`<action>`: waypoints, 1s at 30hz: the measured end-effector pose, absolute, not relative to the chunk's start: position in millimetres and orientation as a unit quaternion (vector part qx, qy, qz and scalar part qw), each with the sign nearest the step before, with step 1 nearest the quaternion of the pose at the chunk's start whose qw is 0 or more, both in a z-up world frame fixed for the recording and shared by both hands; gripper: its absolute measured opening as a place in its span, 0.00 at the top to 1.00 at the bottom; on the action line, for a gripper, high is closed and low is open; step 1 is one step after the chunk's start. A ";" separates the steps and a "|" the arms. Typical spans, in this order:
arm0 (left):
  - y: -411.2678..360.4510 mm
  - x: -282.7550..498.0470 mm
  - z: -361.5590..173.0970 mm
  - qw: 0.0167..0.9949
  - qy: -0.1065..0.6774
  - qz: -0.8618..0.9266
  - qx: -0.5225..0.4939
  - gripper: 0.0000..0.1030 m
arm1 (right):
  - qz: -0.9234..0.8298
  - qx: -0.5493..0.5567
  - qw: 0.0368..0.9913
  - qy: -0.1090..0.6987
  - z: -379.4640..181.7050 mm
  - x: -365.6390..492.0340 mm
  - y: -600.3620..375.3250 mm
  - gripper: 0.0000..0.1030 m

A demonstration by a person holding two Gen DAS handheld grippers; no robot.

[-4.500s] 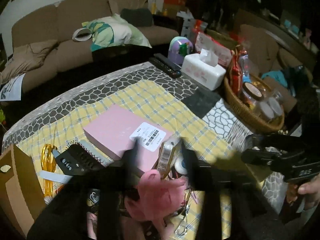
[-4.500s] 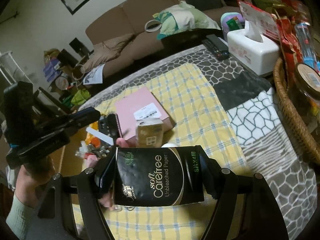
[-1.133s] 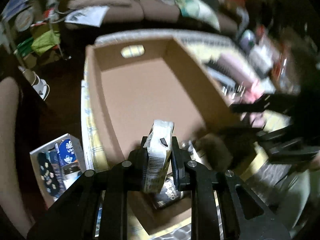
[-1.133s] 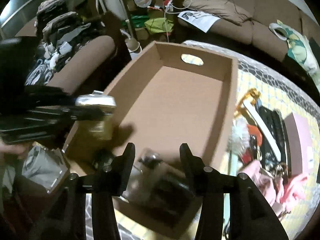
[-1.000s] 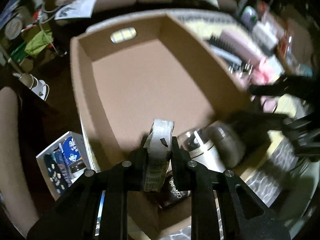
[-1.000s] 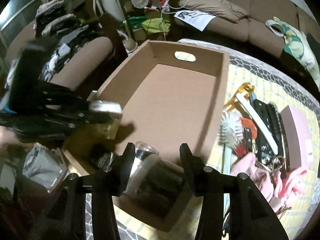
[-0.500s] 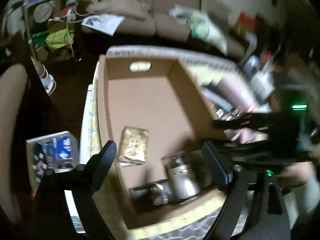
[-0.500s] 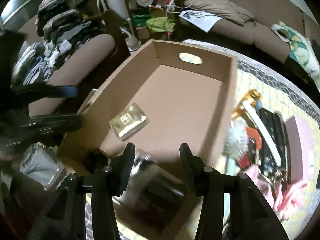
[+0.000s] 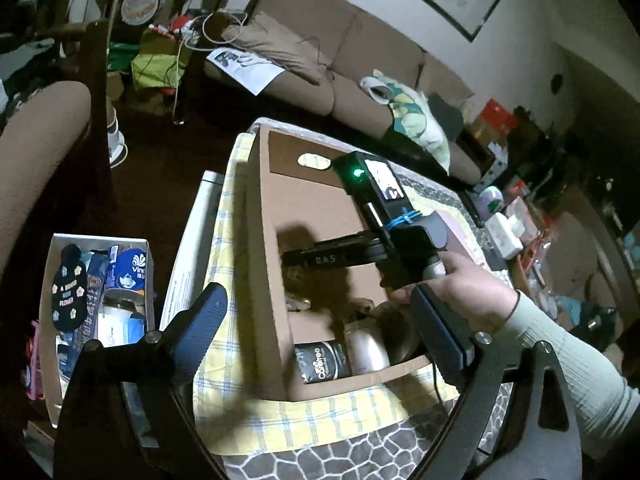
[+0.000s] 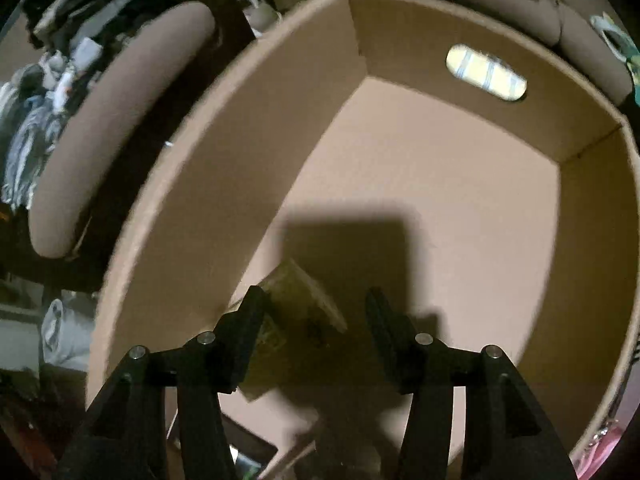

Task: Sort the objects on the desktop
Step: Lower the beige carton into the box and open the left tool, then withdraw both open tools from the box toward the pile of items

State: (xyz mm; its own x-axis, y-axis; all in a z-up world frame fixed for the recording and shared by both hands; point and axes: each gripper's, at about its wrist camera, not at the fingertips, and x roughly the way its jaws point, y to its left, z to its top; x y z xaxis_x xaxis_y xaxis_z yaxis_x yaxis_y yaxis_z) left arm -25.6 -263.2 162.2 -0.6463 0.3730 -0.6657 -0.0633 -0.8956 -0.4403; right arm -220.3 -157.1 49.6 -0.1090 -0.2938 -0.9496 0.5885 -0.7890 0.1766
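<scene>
Already the cardboard box (image 9: 264, 248) on the worktop holds a black tissue pack (image 9: 322, 366), a jar (image 9: 366, 346) and a gold packet (image 10: 304, 312). Both the left gripper (image 9: 320, 332) and right gripper (image 10: 314, 316) are opening, jaws empty; more sorting probably remains.

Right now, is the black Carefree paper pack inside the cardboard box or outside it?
Inside. The black paper pack lies on the floor of the cardboard box, against its near wall, beside a silvery container.
</scene>
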 end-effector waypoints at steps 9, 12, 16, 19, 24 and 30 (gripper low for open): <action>-260.6 -26.7 149.0 0.138 -0.200 0.881 -0.405 0.11 | -0.695 0.631 0.318 0.135 56.1 -193.3 -141.9 0.68; -255.8 -27.2 147.9 0.140 -0.198 0.879 -0.410 0.11 | -0.677 0.642 0.327 0.149 62.6 -178.1 -139.7 0.68; -248.5 -26.2 145.7 0.146 -0.202 0.875 -0.416 0.11 | -0.640 0.642 0.361 0.218 68.7 -147.0 -147.4 0.68; -243.7 -25.7 147.3 0.147 -0.204 0.873 -0.417 0.11 | -0.640 0.628 0.356 0.264 71.9 -136.1 -149.2 0.67; -235.5 -22.2 153.3 0.147 -0.199 0.875 -0.415 0.10 | -0.706 0.599 0.318 0.205 80.0 -167.8 -134.1 0.59; -223.3 -19.7 155.6 0.132 -0.171 0.880 -0.423 0.10 | -0.700 0.623 0.331 0.114 55.8 -183.4 -121.7 0.55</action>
State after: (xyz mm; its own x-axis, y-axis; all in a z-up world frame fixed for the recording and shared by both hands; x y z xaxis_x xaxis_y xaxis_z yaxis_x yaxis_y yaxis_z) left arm -19.7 -223.3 155.6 -0.6078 0.3765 -0.6992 -0.0870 -0.9067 -0.4126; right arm -183.4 -121.7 55.8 -0.0053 -0.3216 -0.9469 0.6058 -0.7544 0.2528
